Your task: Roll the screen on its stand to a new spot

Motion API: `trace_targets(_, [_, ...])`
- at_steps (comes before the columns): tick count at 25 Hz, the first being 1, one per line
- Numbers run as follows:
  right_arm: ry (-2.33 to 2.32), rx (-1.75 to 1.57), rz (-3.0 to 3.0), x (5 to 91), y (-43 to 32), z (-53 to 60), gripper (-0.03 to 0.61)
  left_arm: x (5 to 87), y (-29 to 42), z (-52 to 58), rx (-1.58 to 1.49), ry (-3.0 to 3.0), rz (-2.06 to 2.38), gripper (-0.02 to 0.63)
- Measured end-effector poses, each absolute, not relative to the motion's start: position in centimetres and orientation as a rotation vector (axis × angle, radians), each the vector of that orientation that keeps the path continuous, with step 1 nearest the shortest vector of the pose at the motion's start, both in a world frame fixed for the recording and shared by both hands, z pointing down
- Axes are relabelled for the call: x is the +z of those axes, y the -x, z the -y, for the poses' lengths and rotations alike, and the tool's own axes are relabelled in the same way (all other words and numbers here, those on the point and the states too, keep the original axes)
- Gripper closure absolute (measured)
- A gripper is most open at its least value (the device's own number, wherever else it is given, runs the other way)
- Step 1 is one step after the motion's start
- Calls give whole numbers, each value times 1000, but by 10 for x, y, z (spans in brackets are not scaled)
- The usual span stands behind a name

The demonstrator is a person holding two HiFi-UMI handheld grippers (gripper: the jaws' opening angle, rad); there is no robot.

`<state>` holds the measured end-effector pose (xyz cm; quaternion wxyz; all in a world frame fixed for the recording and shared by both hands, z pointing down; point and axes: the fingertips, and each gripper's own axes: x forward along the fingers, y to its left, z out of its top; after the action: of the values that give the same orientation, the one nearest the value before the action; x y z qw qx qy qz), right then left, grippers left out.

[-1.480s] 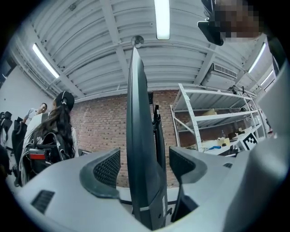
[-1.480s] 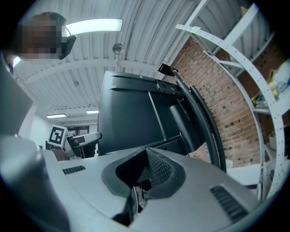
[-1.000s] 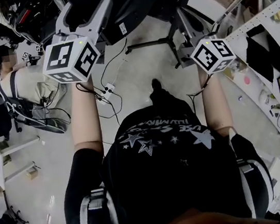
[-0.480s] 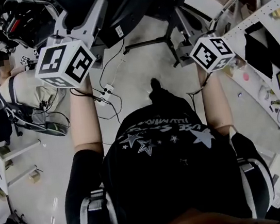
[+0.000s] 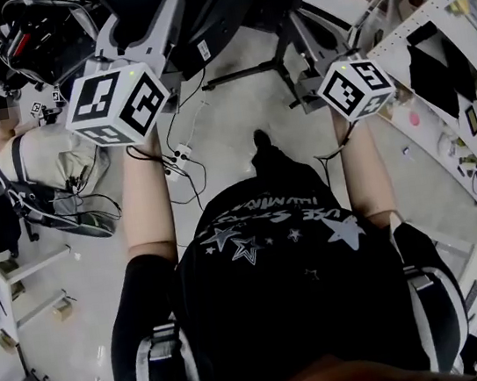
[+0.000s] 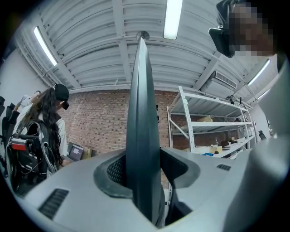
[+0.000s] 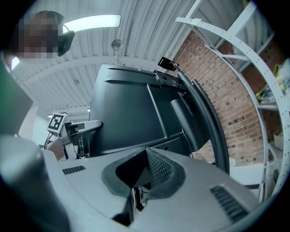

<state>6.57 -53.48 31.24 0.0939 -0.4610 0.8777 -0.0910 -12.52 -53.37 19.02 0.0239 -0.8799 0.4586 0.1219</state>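
Clamped onto the thin edge of the screen [image 6: 141, 104] with the left tool [image 6: 144, 168], just been closing those jaws, and pressing a pad to each face of the panel, right there on its left side. Holding the right tool [image 7: 145, 165] out by the other side, pinched together at the tips with nothing between, facing the dark back of the panel. Parked upright on its stand [image 5: 243, 73], straight ahead of both arms, black legs spread on the concrete floor [image 5: 235, 110].

On to storage: just a metal rack [image 5: 434, 14] along the right, shelves loaded with small bits too tiny to name.

Counting up: one screen, one stand, two tools, a marker cube [image 5: 119, 101] on each, one white power strip [image 5: 182, 155] with its cable [image 5: 194, 103] trailing just left of the stand's legs.

Looking for room now: bare floor in the middle, between the feet and the stand. Tight on the right, hard by the rack's edge. Crowded on the left too, with a seated person [image 5: 41, 148] and a chair [image 5: 2, 216] close in.
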Motion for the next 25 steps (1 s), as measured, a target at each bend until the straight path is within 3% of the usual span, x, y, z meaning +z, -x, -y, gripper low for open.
trace_targets(8, [1421,-265,-2598,316,-62,493,572,190,129,511,407,2723,-1415,411])
trace_targets(25, [1531,-260,-2502,311,-144,444,572,186,90,472,430,2706,-1418,413])
